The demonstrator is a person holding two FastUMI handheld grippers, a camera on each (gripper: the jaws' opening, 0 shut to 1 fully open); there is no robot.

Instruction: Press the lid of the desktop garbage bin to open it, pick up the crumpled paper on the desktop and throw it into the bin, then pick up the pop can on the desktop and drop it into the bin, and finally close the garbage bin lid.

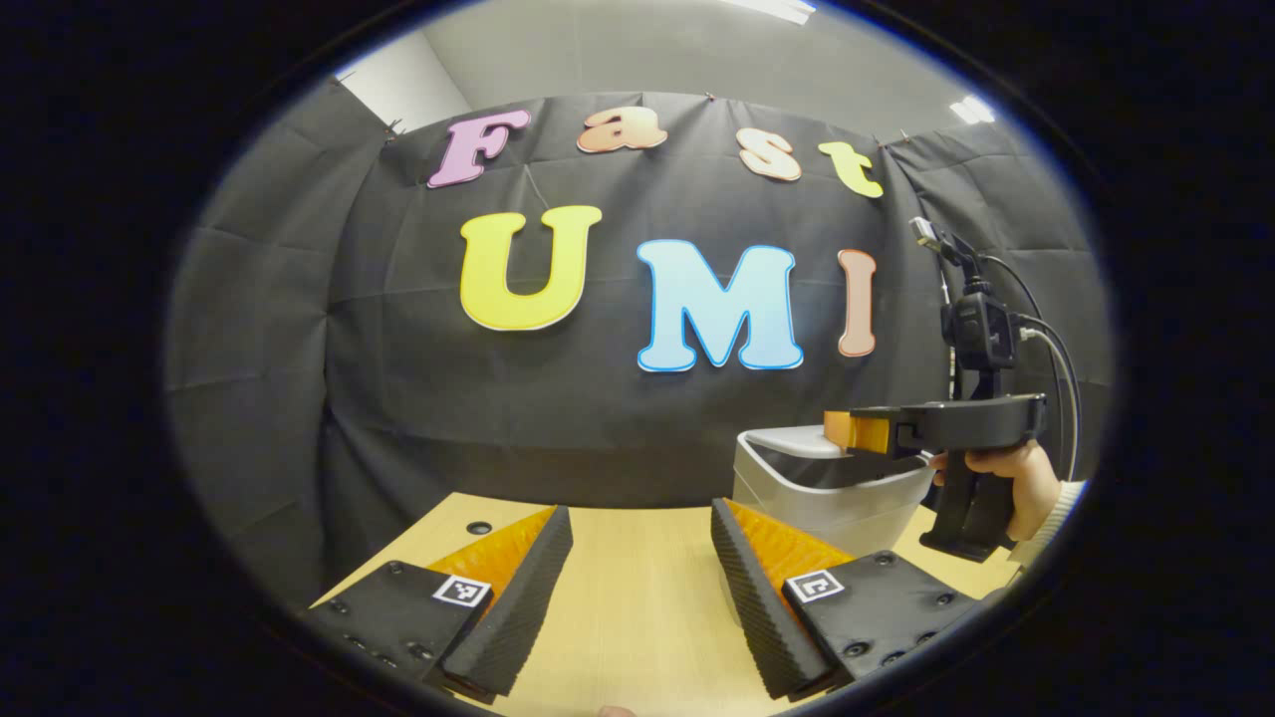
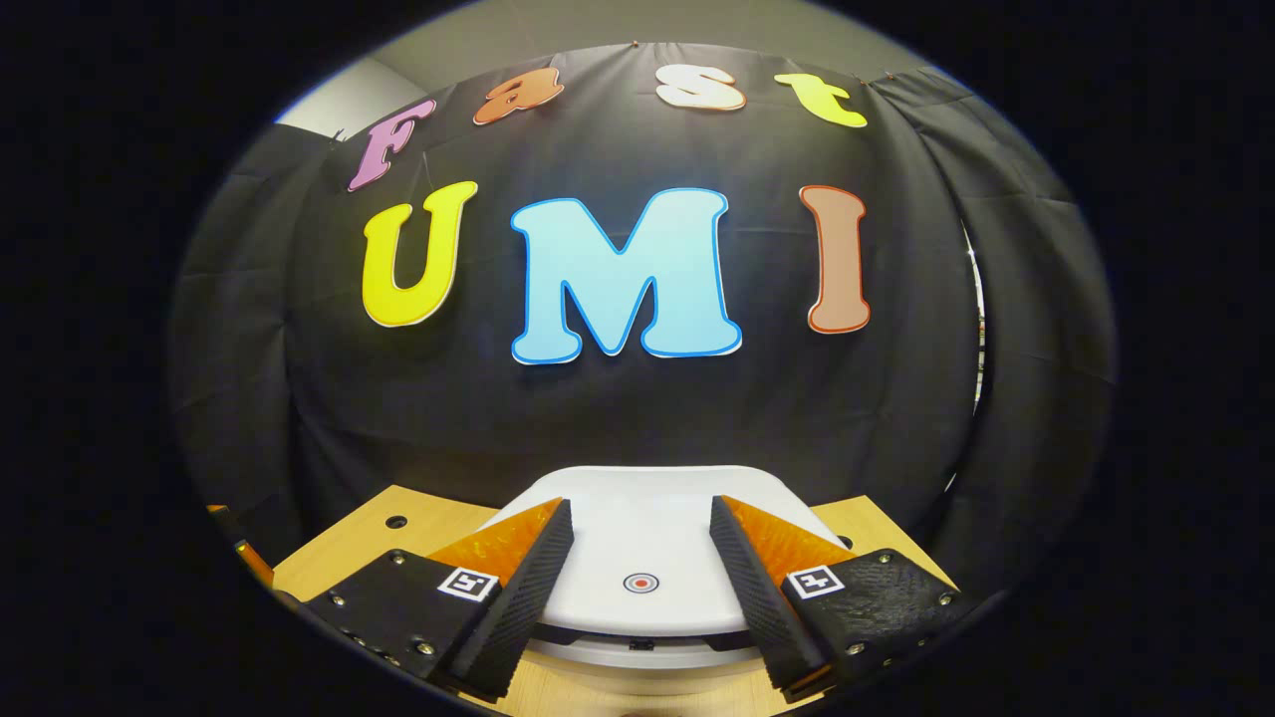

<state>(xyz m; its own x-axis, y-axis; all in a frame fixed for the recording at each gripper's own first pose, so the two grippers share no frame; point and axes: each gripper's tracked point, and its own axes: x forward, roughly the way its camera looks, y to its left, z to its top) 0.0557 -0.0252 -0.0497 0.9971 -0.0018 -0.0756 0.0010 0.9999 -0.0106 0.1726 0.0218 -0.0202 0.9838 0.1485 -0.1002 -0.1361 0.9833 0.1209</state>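
Observation:
The desktop bin (image 1: 797, 493), grey-walled with a white lid, stands on the wooden table (image 1: 637, 597) at the right of the left gripper view. In the right gripper view its lid (image 2: 637, 518) lies flat just below me, with a small round red-ringed button (image 2: 640, 583) near its front edge. My right gripper (image 2: 640, 558) hovers open over that lid, a finger on each side of the button. From the left gripper view, the right gripper (image 1: 842, 430) sits level above the bin's top, held by a hand (image 1: 1006, 468). My left gripper (image 1: 642, 558) is open over bare table, holding nothing.
The black cloth wall hangs close behind the table's far edge. A small round hole (image 1: 479, 527) is set in the tabletop at the far left. Cables (image 1: 1046, 349) trail from the right gripper's top.

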